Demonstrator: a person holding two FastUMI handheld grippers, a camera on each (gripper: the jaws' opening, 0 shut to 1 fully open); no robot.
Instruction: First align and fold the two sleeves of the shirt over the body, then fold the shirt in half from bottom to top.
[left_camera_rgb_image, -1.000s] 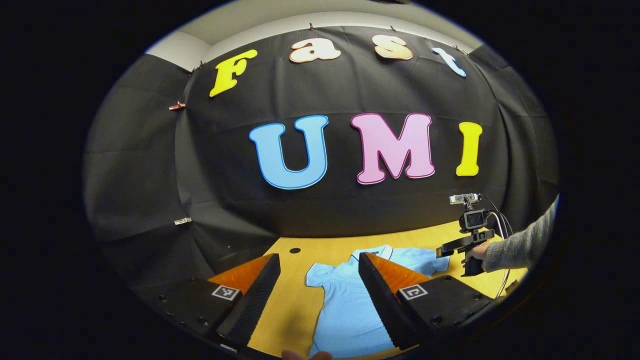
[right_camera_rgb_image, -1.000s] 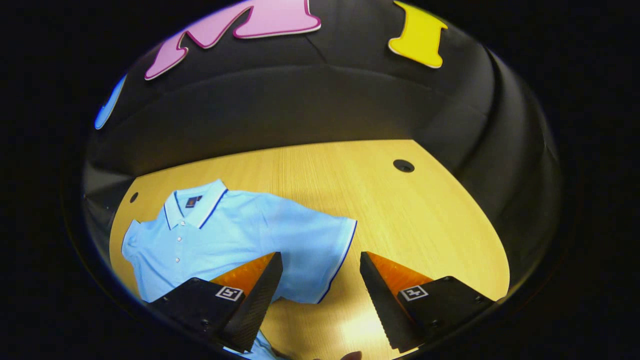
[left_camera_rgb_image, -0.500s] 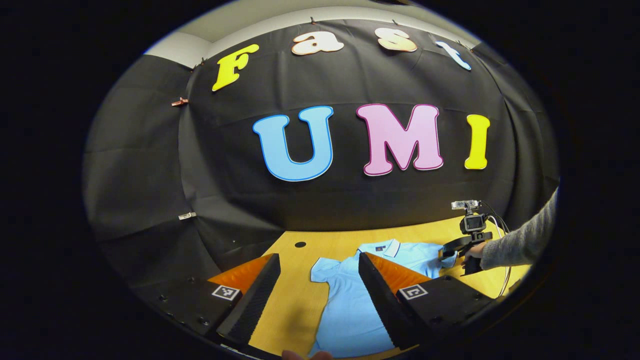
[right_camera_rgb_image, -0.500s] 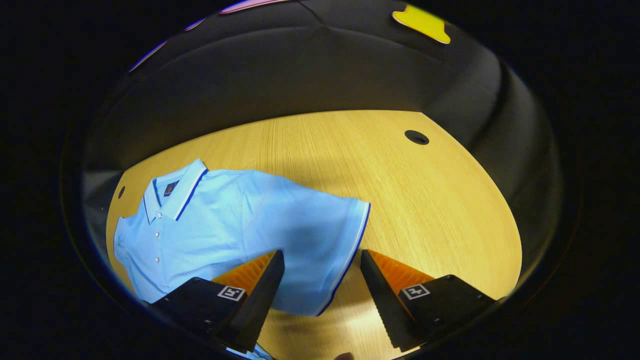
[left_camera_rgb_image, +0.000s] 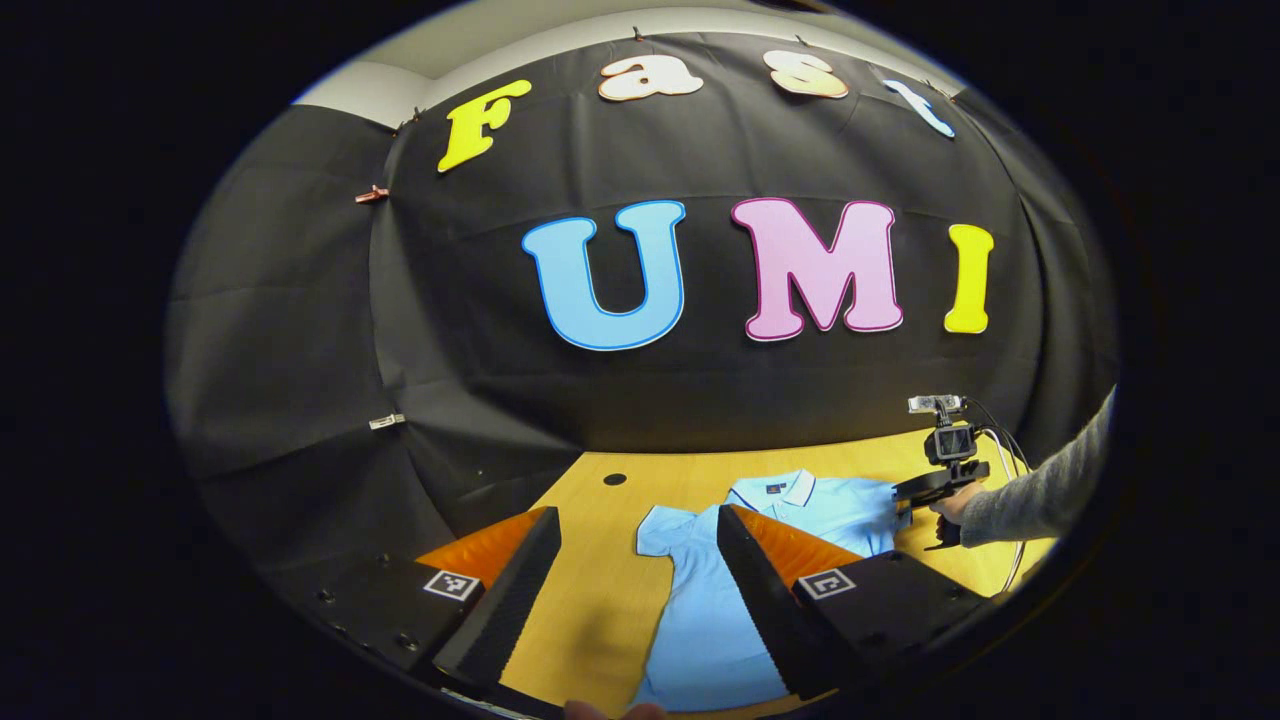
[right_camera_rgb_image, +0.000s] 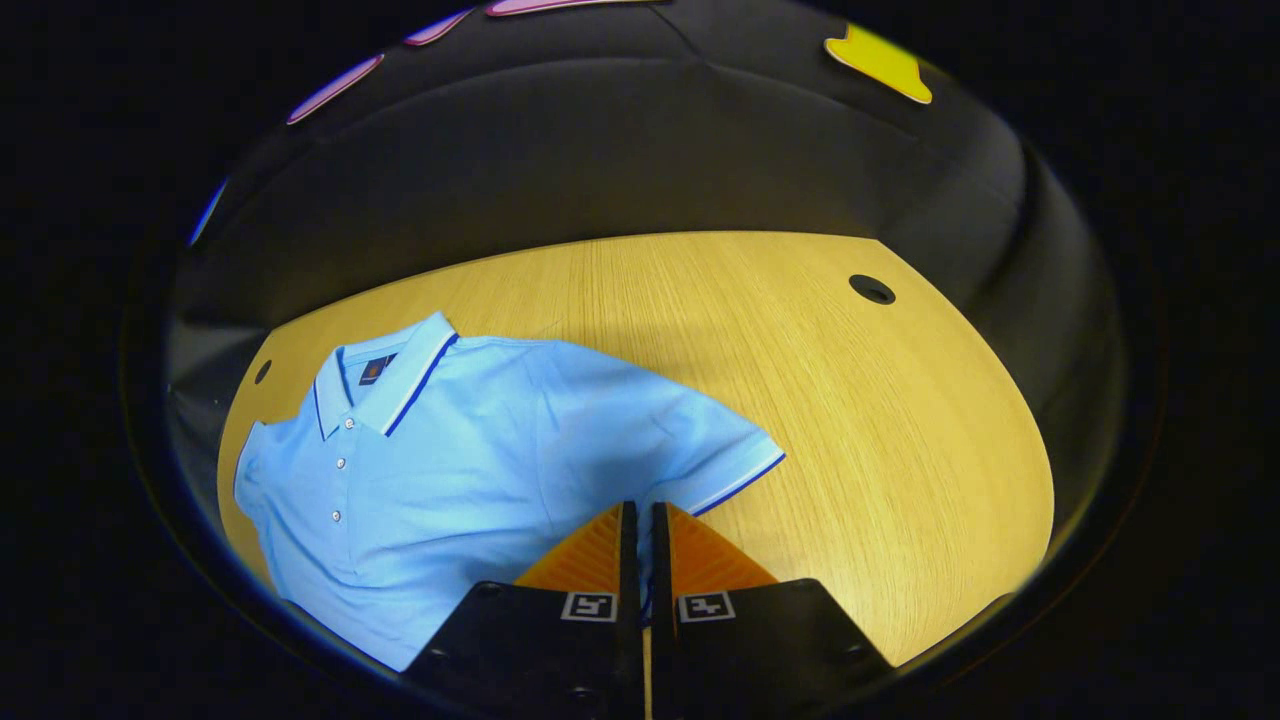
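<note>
In the left gripper view, the left gripper (left_camera_rgb_image: 638, 560) hung above the near left part of the wooden table (left_camera_rgb_image: 600, 590) with its two fingers spread wide and nothing between them. Past those fingers lay the light blue shirt (left_camera_rgb_image: 700, 610), flat on the table with its front up, its collar (left_camera_rgb_image: 785, 490) toward the black cloth wall (left_camera_rgb_image: 300, 330) and its left sleeve (left_camera_rgb_image: 662, 528) stretched out on the bare wood. A small dark hole (left_camera_rgb_image: 615, 479) sat in the tabletop near the back edge. Farther right in that same view, the right gripper (left_camera_rgb_image: 925, 487) was down at the shirt's other sleeve, held by a hand (left_camera_rgb_image: 950, 503) coming out of a grey sleeve (left_camera_rgb_image: 1040, 495). In the right gripper view, the shirt (right_camera_rgb_image: 450, 480) spread across the left half of the table (right_camera_rgb_image: 880, 420), buttons and collar (right_camera_rgb_image: 395, 375) toward the left, and its right sleeve (right_camera_rgb_image: 700, 450), edged with a dark stripe, reached toward the middle. The right gripper (right_camera_rgb_image: 637, 525) had its fingers pressed nearly together on the lower edge of that sleeve, a strip of blue cloth showing between them. Another dark hole (right_camera_rgb_image: 871, 289) lay in the table at the far right.
</note>
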